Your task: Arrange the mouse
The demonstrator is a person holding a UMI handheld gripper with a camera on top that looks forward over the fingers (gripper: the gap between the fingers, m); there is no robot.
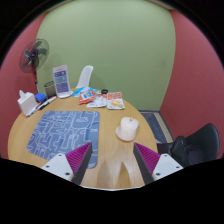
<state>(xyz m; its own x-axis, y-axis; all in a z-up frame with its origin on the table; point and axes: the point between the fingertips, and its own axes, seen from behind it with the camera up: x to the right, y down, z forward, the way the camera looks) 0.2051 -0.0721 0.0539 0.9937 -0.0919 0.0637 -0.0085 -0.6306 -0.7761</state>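
Gripper view: gripper [110,158] spread wide, empty, above table's [110,172] near edge. No mouse visible; likely to clip roll [128,128] beside mousepad [67,131] while searching.

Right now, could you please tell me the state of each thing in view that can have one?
gripper: open, nothing between the fingers, above the table's near edge.
mouse mat: lying flat on the table, no mouse on it.
white roll: standing upright beside the mat.
fan: upright beyond the table; cannot tell if running.
black chair: unoccupied.
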